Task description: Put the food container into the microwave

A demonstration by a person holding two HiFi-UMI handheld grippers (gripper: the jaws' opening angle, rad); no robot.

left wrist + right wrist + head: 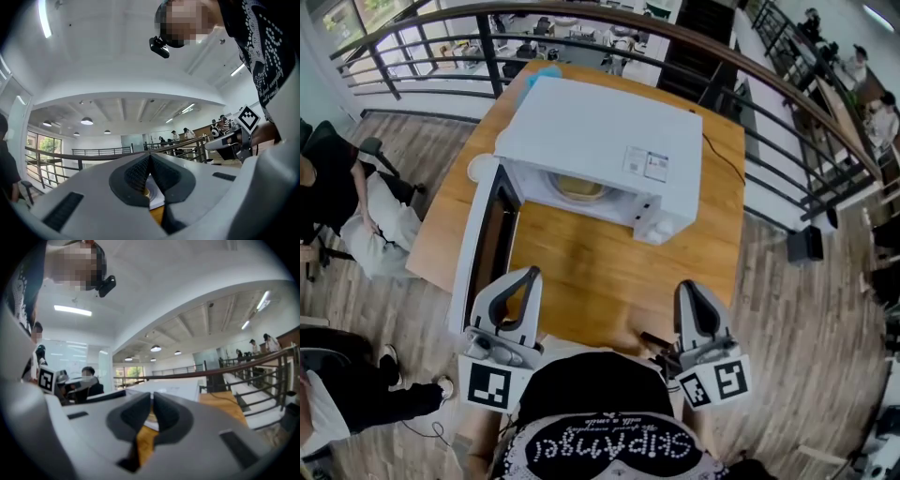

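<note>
1. A round, pale yellow food container [580, 188] appears to sit inside the open microwave [600, 141]. Only its front edge shows under the roof of the oven, so its exact shape cannot be told.
2. The white microwave stands on the far half of a wooden table [581, 272]. Its door [481, 246] hangs wide open, swung toward the near left.
3. The left gripper [529, 274] hovers at the near left, just beside the near end of the open door. Its own view shows the two dark pads pressed together with nothing between them.
4. The right gripper [688, 287] hovers at the near right, over the near edge of the table and well apart from the microwave. Its pads also meet, and it carries nothing.
5. Judged from this, the container is already placed and both grippers are clear of the oven. The step that seems left is closing the door.
6. That move would call for the left gripper to get behind the door's free end and push it to the right until it shuts.
7. Count: one container, one microwave, one door, two grippers, one table.
8. A dark railing [581, 21] curves around the far side of the table.
</note>
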